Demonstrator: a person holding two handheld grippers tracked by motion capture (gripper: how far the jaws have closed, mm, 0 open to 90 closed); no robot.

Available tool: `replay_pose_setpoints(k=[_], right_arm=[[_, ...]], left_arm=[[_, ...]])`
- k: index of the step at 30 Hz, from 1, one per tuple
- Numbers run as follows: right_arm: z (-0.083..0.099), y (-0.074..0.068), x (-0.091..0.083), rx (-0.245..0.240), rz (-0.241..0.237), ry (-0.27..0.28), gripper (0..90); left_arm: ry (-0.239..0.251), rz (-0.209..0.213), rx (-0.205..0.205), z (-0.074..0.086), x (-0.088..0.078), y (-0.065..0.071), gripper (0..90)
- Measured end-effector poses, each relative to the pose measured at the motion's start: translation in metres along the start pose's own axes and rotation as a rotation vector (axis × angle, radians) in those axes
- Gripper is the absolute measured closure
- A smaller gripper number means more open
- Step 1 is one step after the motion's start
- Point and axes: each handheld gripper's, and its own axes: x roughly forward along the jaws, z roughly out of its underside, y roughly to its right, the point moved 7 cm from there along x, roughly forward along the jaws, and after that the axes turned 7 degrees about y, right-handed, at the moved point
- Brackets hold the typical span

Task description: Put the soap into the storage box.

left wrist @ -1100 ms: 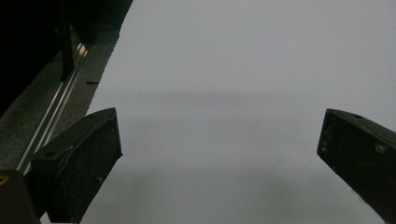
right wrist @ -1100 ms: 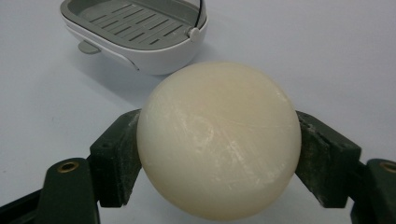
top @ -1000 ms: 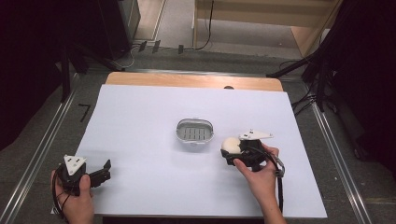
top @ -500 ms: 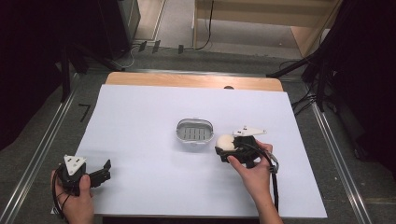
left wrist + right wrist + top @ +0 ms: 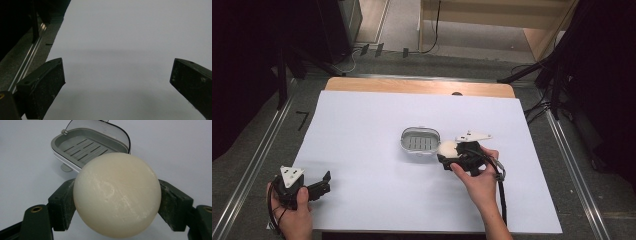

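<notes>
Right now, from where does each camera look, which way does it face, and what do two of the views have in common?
High view: above the person's side, looking forward and down on the white table; both hands and tools show.
Left gripper view: on the left tool, looking along its open jaws across bare table.
Right gripper view: on the right tool, jaws clamping the round soap, facing the soap dish.
Shared: high and right gripper views both show soap and dish.
</notes>
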Motion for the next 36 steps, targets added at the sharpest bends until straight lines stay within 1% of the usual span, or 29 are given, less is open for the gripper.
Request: replay_pose_setpoints(k=[4, 17, 36], right_arm=[[-0.003, -0.002, 0.002, -0.009, -0.002, 0.001, 24.9], [-0.014, -0.010, 0.007, -0.015, -0.016, 0.006, 24.9], [-0.027, -0.024, 0.022, -0.031, -0.045, 0.005, 24.9]], left_arm=[[0.000, 0.000, -0.002, 0.000, 0.000, 0.000, 0.2], [0.001, 0.000, -0.003, 0.000, 0.000, 0.000, 0.1], [0.000, -0.001, -0.005, 0.000, 0.000, -0.001, 0.1]])
